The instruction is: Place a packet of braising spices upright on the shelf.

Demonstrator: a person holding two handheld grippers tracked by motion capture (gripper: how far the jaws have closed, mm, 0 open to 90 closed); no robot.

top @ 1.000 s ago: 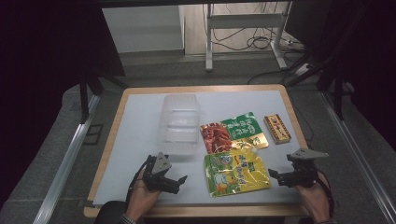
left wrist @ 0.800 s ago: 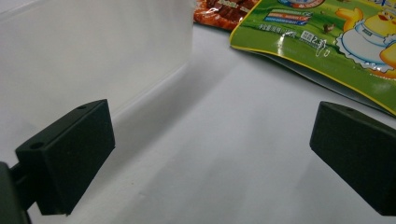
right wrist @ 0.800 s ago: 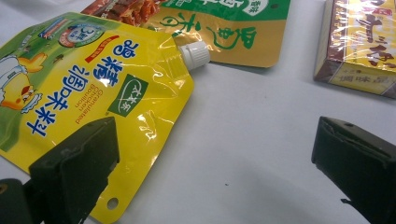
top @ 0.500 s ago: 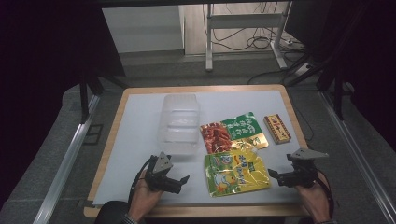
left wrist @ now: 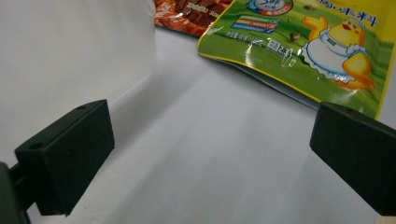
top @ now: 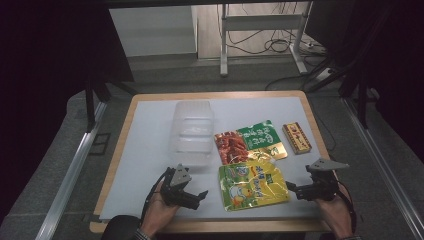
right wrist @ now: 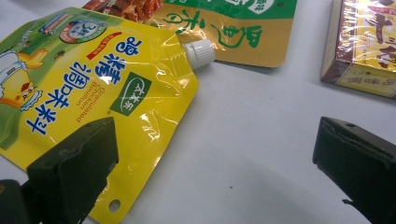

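1. Almost nothing has changed over the last second: both hands sit at the near edge of the table (top: 150,150) as before, and the packets lie exactly where they were. I read this as a pause before the first reach, not a step under way.

2. The left gripper (top: 200,196) rests near and left, pointing right toward the yellow chicken-bouillon pouch (top: 252,185). In the left gripper view its jaws stand wide apart with nothing but bare table between them, and the pouch's green edge (left wrist: 299,42) lies just beyond the right jaw.

3. The right gripper (top: 292,190) rests near and right, pointing left at the same pouch. Its jaws are also spread wide and empty; the pouch's corner (right wrist: 140,140) lies flat on the table beside the left jaw, its white screw cap (right wrist: 198,52) pointing far.

4. The pouch lies flat in the near middle, between the two grippers and close to each.

5. Farther off lie a green-and-red snack packet (top: 252,141), which the pouch's far edge seems to overlap slightly, a small brown box (top: 296,138) to the right, and a clear plastic container (top: 192,131) to the left.

6. With both grippers open and aimed inward, the pouch looks like the next thing to be picked up.
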